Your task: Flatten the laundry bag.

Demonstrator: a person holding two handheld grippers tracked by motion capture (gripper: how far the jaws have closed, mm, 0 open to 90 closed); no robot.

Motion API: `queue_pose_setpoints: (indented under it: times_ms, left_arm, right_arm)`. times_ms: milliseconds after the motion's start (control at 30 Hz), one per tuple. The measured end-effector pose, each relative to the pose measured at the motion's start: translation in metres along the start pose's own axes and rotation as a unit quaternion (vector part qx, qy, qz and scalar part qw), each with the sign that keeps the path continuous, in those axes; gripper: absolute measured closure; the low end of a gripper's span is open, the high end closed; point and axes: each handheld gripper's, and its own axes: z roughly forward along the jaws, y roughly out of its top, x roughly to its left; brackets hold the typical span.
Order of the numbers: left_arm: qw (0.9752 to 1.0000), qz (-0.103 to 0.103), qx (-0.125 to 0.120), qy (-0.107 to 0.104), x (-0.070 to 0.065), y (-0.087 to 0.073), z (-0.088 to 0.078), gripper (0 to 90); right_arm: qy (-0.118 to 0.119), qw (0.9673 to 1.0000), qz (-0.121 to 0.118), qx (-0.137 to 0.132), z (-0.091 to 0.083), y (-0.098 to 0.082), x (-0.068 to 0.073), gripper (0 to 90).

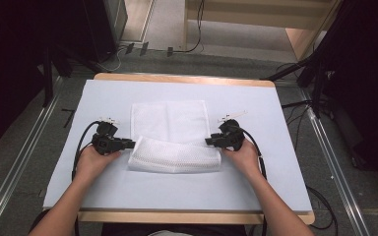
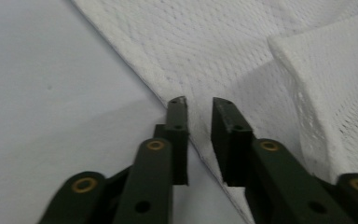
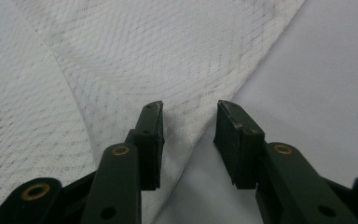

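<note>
While poised at the side edges of the soft, light, floppy white towel [image 1: 170, 135] mid-table, half folded, left gripper [image 1: 126, 143] and right gripper [image 1: 211, 141] both gaping, clamping nothing; best pinched at the hemmed edges, judging by the limp weave.

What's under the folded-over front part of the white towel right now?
Under the folded flap lies the towel's own lower layer, flat on the pale blue table cover. Whether anything else sits between the layers is hidden by the cloth.
</note>
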Motion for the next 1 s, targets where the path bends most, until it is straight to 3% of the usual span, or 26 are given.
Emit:
queue_pose_setpoints:
  times_ms: [100,167,233,333,667,833,1000]
  left_arm:
    - [0.9997,0.001,0.011,-0.022,-0.001,0.001,0.003,90.0]
    - [0.9994,0.006,0.019,-0.027,-0.001,0.002,0.003,90.0]
    - [0.9992,-0.003,0.021,-0.033,0.002,0.005,0.003,90.0]
    - [0.9994,-0.015,0.015,-0.026,0.011,0.012,0.004,90.0]
    - [0.9996,-0.023,-0.015,-0.011,0.036,0.050,0.019,90.0]
    - [0.9988,-0.036,-0.028,-0.017,0.048,0.054,0.025,90.0]
    - [0.9986,-0.032,-0.033,-0.026,0.045,0.055,0.017,89.0]
  right_arm:
    - [-0.014,0.9999,-0.005,0.001,0.000,-0.001,0.003,77.9]
    - [-0.016,0.9998,-0.008,0.006,0.001,-0.001,0.004,85.2]
    - [-0.011,0.9998,-0.009,0.014,0.001,0.001,0.004,89.3]
    - [-0.016,0.9997,-0.005,0.017,0.000,0.003,0.004,89.5]
    - [-0.033,0.9992,0.013,-0.017,0.005,0.022,-0.012,89.3]
    - [-0.042,0.9987,0.024,-0.016,0.012,0.028,-0.026,88.5]
    - [-0.036,0.9987,0.034,-0.012,0.010,0.027,-0.031,82.7]
